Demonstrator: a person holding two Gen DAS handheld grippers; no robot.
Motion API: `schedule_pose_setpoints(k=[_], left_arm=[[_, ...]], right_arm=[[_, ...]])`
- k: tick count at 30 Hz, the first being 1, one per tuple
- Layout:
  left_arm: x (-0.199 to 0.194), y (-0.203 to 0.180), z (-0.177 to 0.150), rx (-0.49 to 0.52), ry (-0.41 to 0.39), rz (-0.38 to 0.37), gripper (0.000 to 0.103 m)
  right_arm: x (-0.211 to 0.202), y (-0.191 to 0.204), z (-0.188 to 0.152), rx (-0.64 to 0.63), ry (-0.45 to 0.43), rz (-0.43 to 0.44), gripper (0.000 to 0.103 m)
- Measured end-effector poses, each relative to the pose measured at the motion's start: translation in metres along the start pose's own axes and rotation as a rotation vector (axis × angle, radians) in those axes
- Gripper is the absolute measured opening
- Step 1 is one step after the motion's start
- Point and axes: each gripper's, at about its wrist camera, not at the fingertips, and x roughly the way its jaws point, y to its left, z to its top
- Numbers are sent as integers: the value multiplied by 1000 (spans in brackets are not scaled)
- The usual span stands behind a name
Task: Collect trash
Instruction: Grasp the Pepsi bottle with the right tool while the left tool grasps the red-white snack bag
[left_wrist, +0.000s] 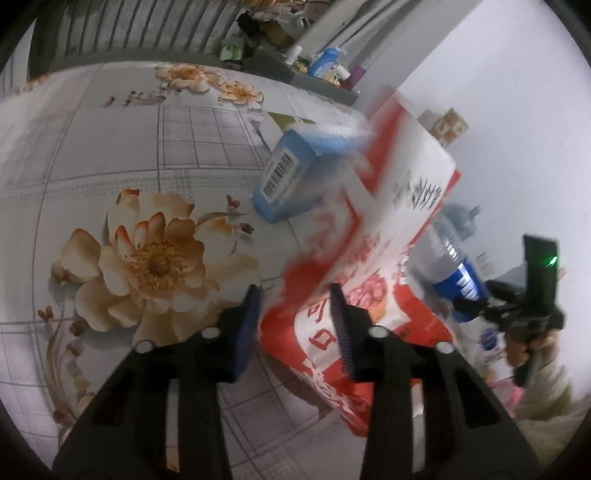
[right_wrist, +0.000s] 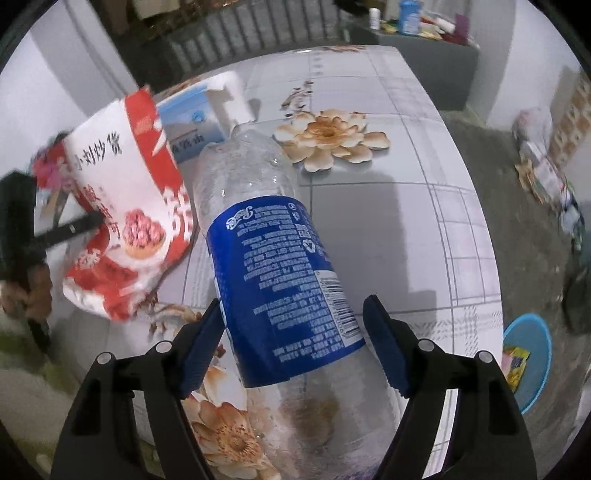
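My left gripper (left_wrist: 295, 325) is shut on a red and white snack bag (left_wrist: 391, 229), held up off the flowered table (left_wrist: 110, 147). The bag also shows in the right wrist view (right_wrist: 122, 221), with the left gripper's finger on it at the left. My right gripper (right_wrist: 291, 336) is shut on a clear plastic bottle (right_wrist: 273, 258) with a blue label, held above the table (right_wrist: 406, 206). The bottle and right gripper show at the right of the left wrist view (left_wrist: 454, 273). A blue and white carton (left_wrist: 291, 173) lies on the table beyond the bag; it also shows in the right wrist view (right_wrist: 192, 122).
A blue basin (right_wrist: 532, 354) with wrappers stands on the floor right of the table. A grey cabinet (right_wrist: 424, 48) with bottles and clutter stands behind the table. Boxes and bags lie on the floor at the far right (right_wrist: 546, 170).
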Motion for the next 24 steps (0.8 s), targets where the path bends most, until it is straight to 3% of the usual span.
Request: schedule_pose_setpoints(k=[6,15,24], left_arm=[[-5,-15,-9,39,-12,23,10],[-32,-39,-14,91,-87,-33,1],[-54,-73,-12,186,-162,-92,0]], right_arm=[[-6,-2,-6,65,-23,21,65],[-15,-10,-20,152,-62,90,62],[-30,-28,-32,228,-129,142,61]])
